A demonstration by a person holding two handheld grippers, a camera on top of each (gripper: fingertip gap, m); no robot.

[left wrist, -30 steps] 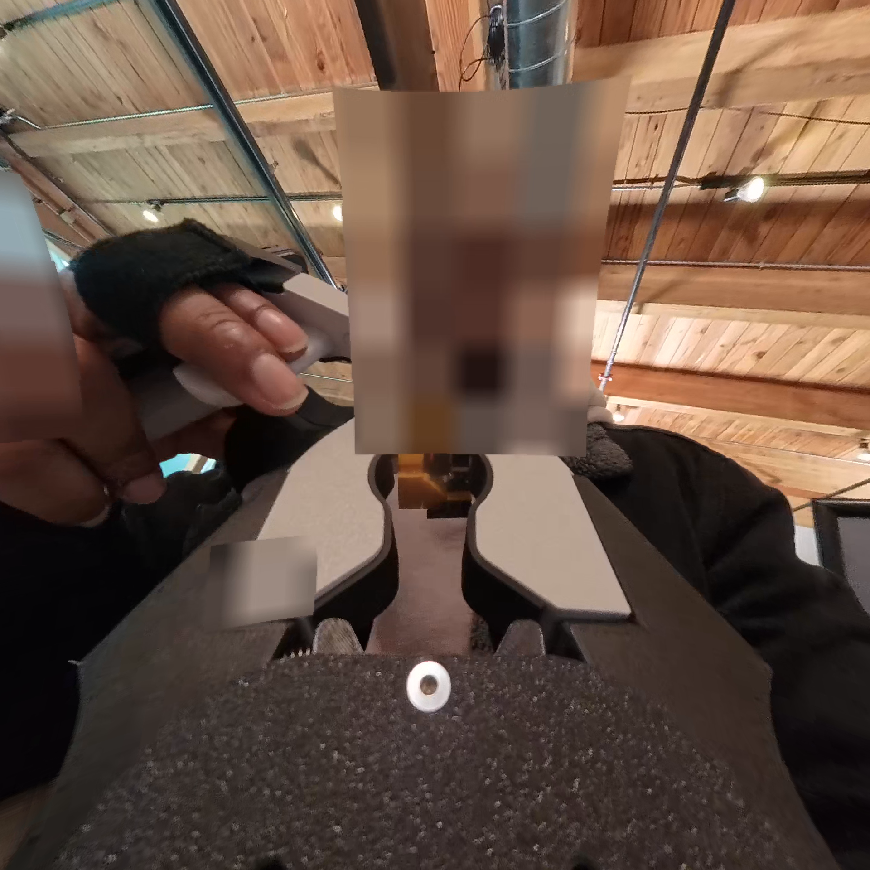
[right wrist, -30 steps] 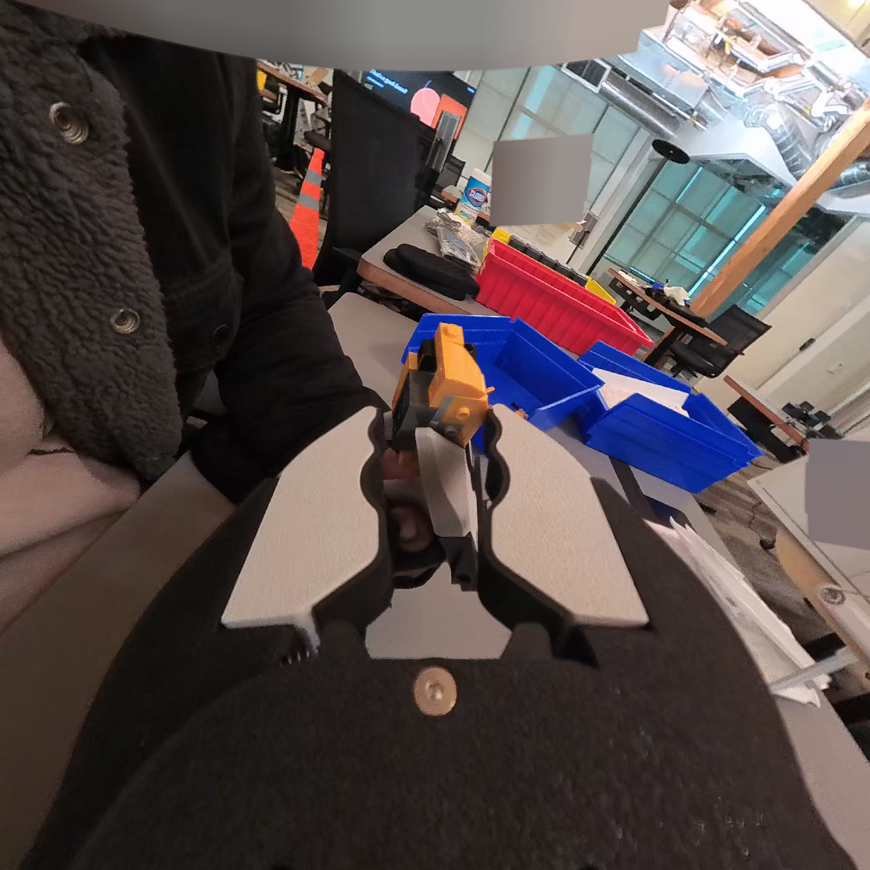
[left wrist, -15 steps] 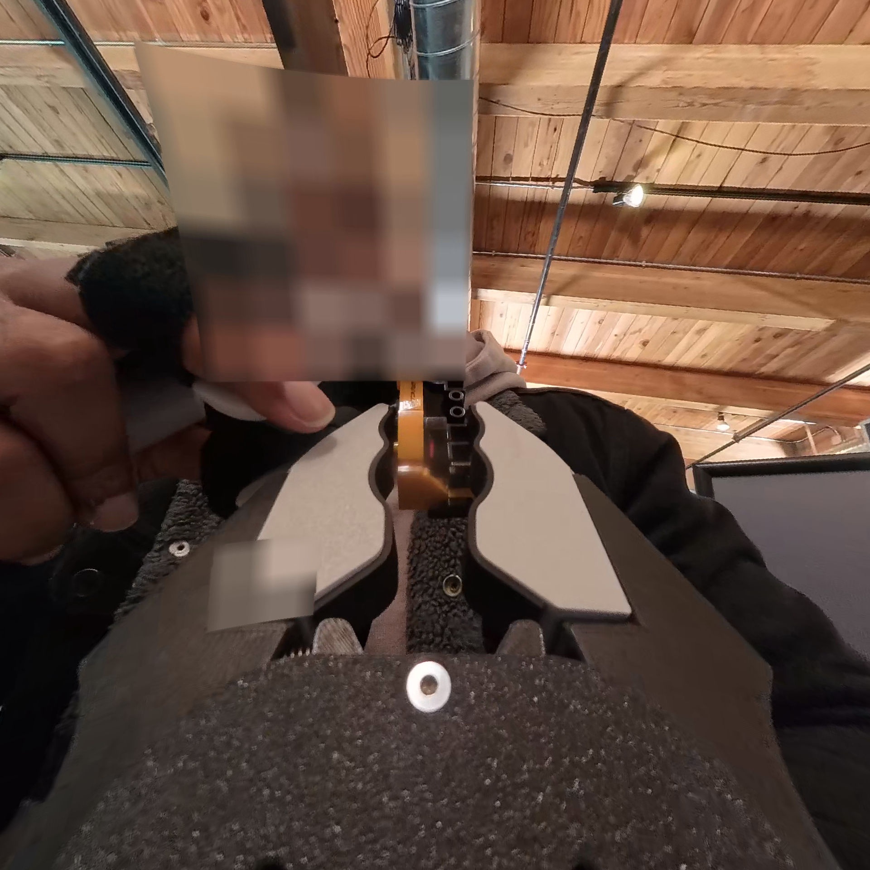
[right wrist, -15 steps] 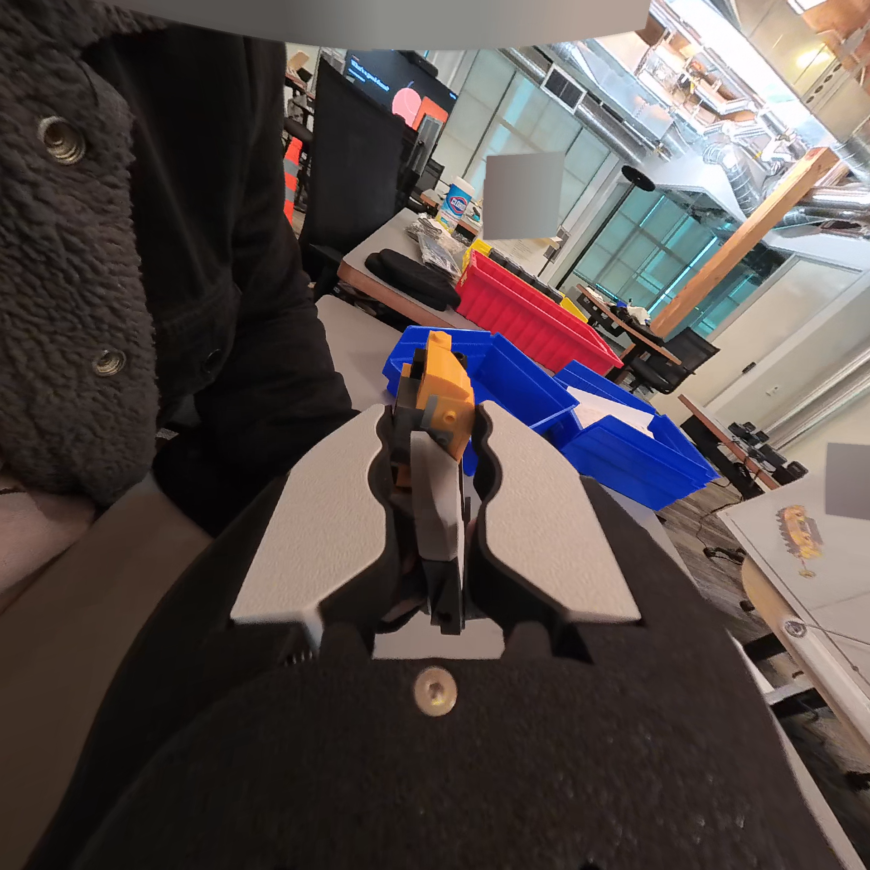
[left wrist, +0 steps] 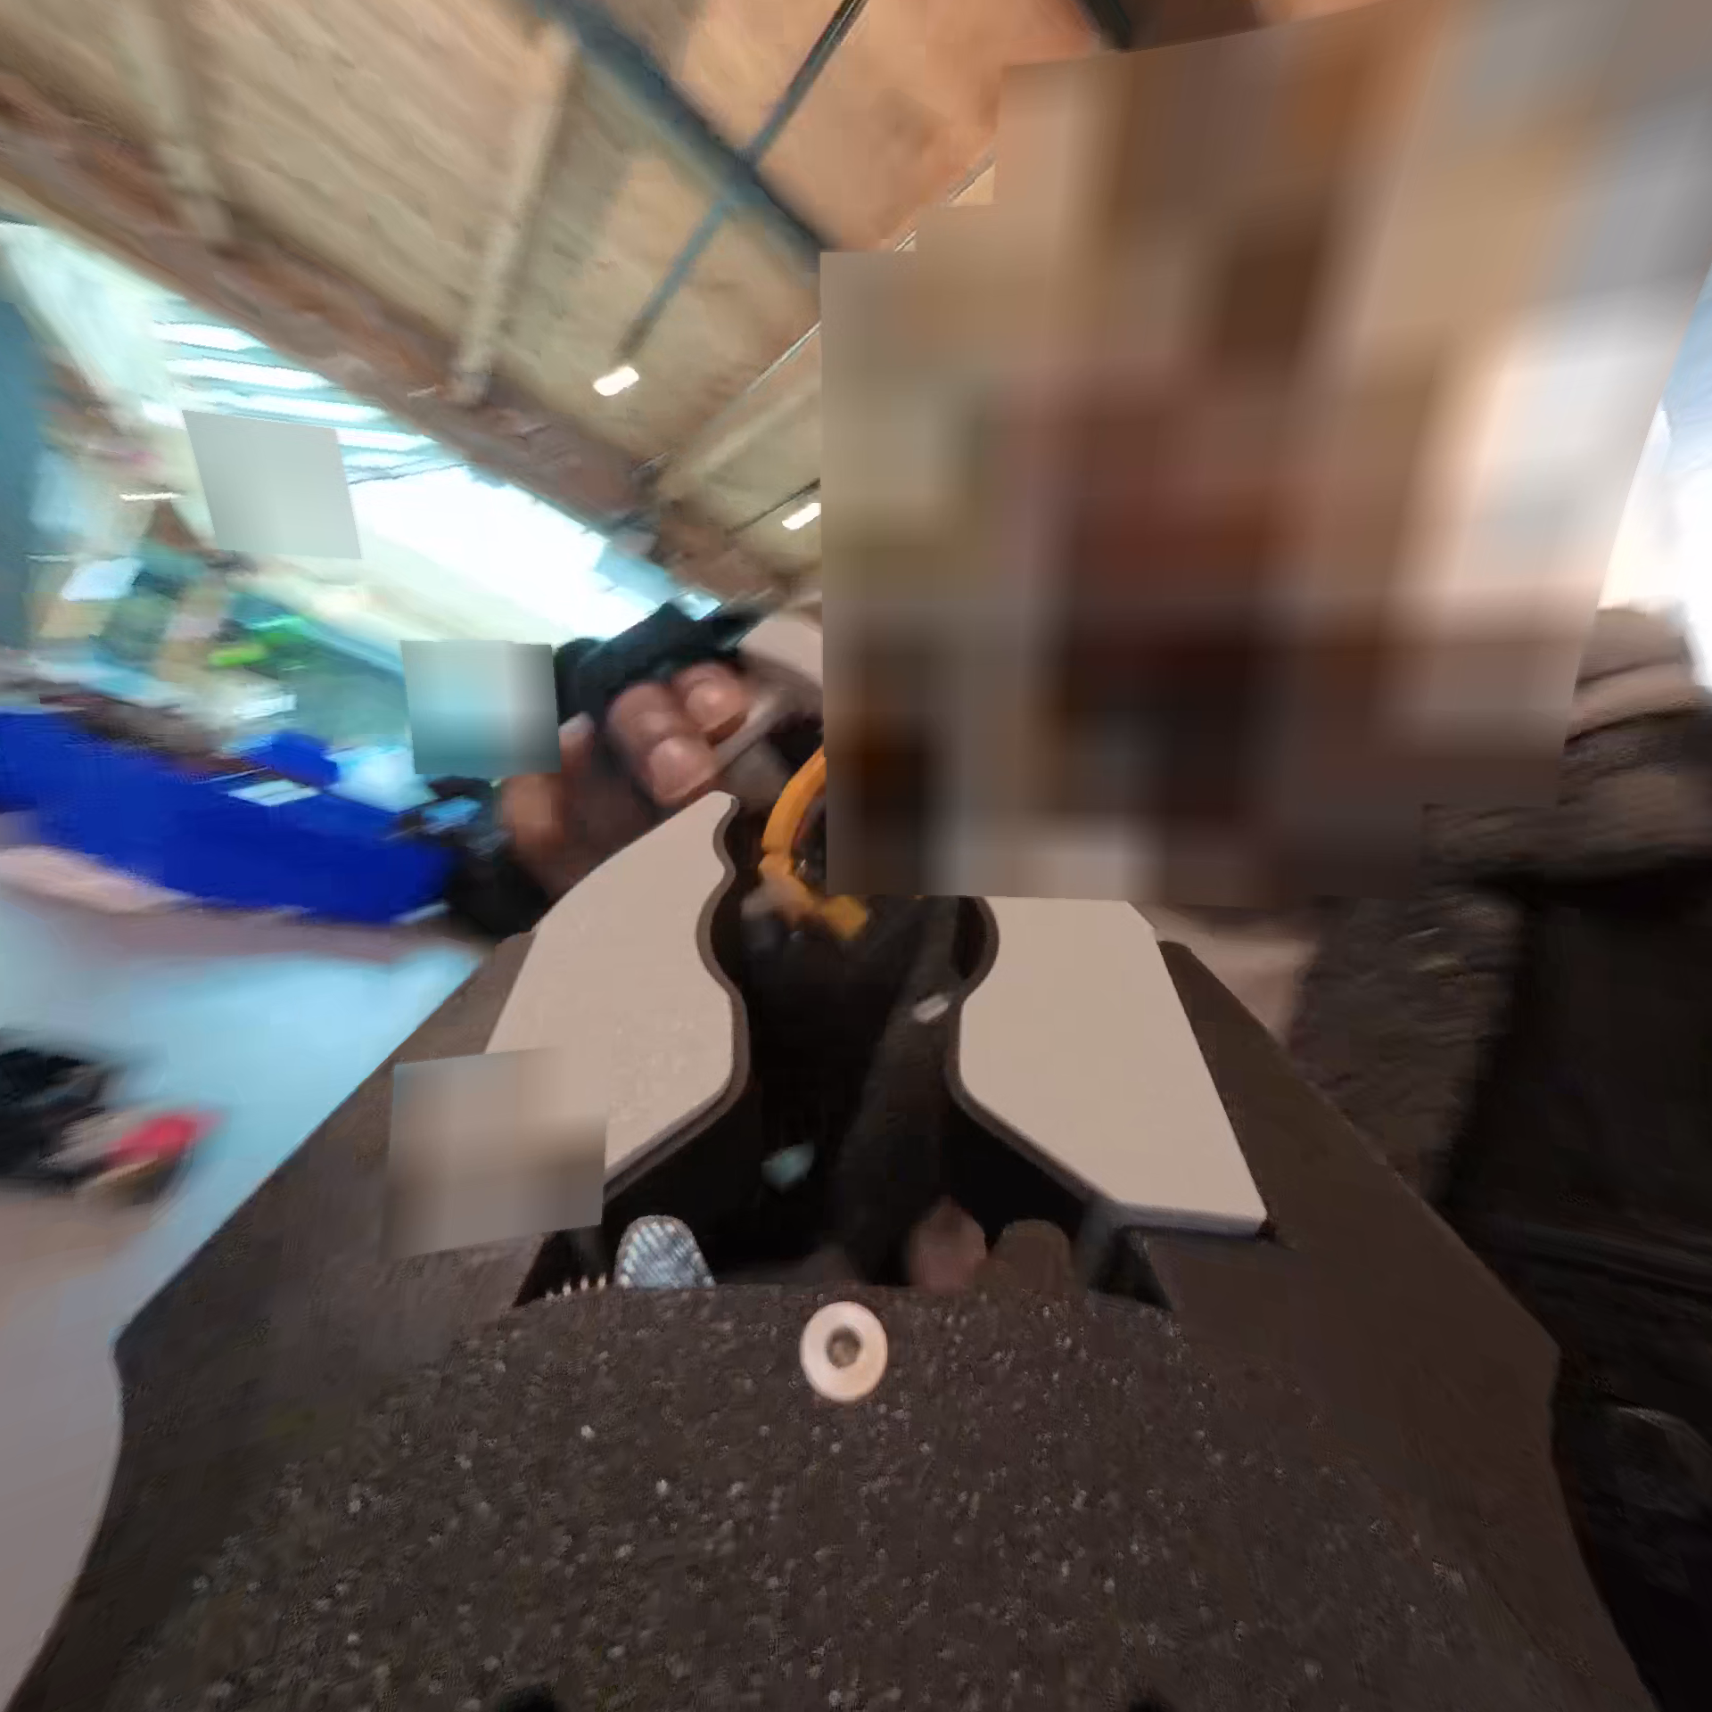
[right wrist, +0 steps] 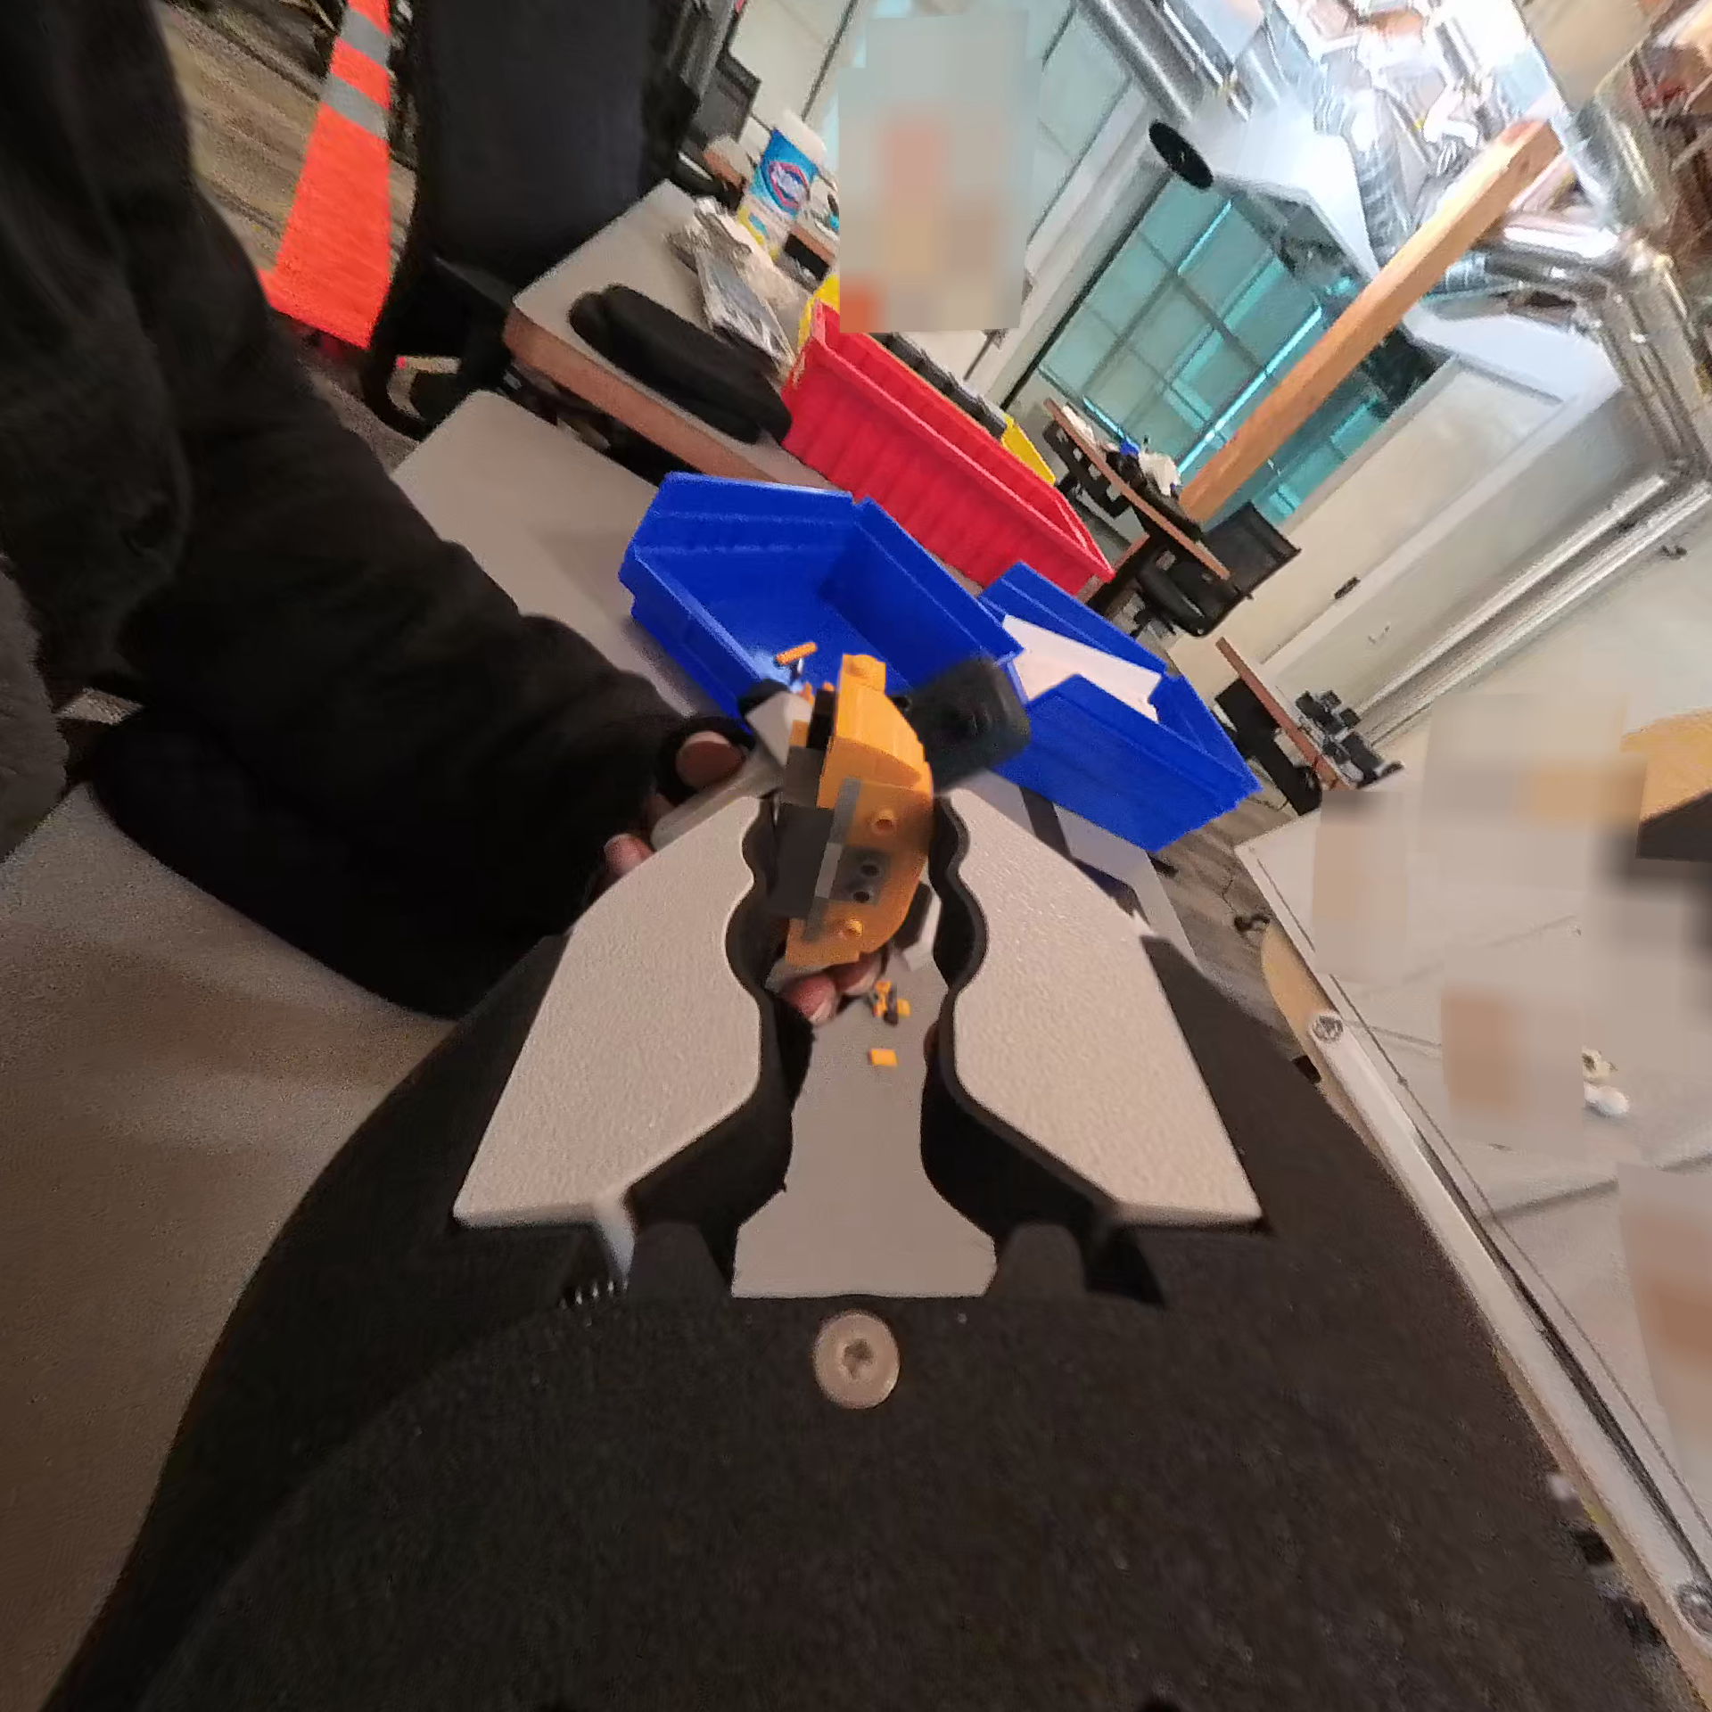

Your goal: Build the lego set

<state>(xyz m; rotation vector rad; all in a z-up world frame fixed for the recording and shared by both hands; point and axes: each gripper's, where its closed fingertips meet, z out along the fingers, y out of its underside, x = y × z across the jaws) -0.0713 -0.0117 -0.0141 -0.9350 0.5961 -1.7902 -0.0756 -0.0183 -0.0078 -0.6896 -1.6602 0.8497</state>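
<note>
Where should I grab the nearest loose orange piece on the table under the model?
Probably take the orange piece by two opposite side edges, coming straight down from above: it lies flat on the table, so only its thin sides offer opposing faces.

- Left wrist view looks up along its gripper (left wrist: 848, 889) toward the wooden ceiling (left wrist: 482, 232), blurred.
- Right wrist view faces down across the table (right wrist: 519, 482), close behind its gripper (right wrist: 848, 834).
- Both catch the blue bins (right wrist: 834, 593) (left wrist: 213, 815) and the orange model (right wrist: 857, 815) (left wrist: 797, 834).
</note>
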